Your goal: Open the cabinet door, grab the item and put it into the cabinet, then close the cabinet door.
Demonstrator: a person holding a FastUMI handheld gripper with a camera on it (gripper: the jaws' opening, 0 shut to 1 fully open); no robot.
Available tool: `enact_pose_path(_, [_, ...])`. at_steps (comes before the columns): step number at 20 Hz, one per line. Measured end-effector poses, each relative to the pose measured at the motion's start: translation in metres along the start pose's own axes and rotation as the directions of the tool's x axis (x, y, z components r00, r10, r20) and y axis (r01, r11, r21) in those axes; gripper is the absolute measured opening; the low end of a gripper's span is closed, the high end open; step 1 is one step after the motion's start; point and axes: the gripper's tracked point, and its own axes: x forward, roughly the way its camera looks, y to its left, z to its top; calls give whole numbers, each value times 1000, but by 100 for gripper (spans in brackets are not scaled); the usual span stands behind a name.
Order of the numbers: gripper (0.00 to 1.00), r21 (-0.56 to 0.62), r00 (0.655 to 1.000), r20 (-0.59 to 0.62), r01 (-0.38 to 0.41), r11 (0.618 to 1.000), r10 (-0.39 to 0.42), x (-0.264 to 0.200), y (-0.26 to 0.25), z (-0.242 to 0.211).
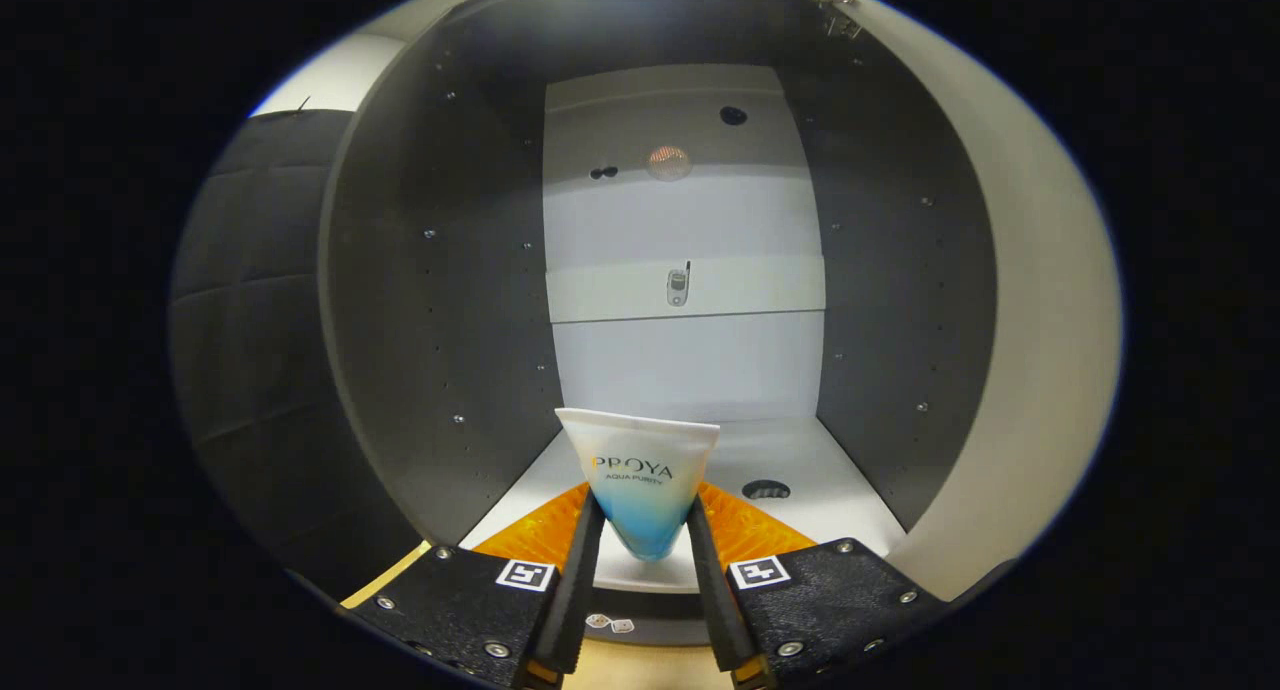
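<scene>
A white and blue squeeze tube [640, 475] stands upright between my two fingers, flat crimped end up, and my gripper [645, 535] is shut on its lower, narrow part. The tube hangs at the mouth of the open cabinet [440, 300], just above the front of the white bottom shelf [800, 470]. The cabinet has dark side walls and a white back panel [685, 360]. Its open door [1030, 300] stands swung out to the right of the fingers.
A round dark hole [766, 489] sits in the bottom shelf to the right of the tube. A small metal bracket [678, 286] is fixed on the back panel's cross strip. Dark padded wall [250, 300] lies left of the cabinet. A hinge [835, 0] shows at the door's top.
</scene>
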Motion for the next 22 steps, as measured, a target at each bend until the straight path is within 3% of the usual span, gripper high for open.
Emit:
enact_pose_path(17, [55,7,993,-118,3,1000,-3,9,-2,-16])
enact_pose_path(20, [67,-12,996,-86,16,1000,-17,7,-7,-10])
enact_pose_path(22, [85,-12,998,-52,28,1000,-28,5,-8,-3])
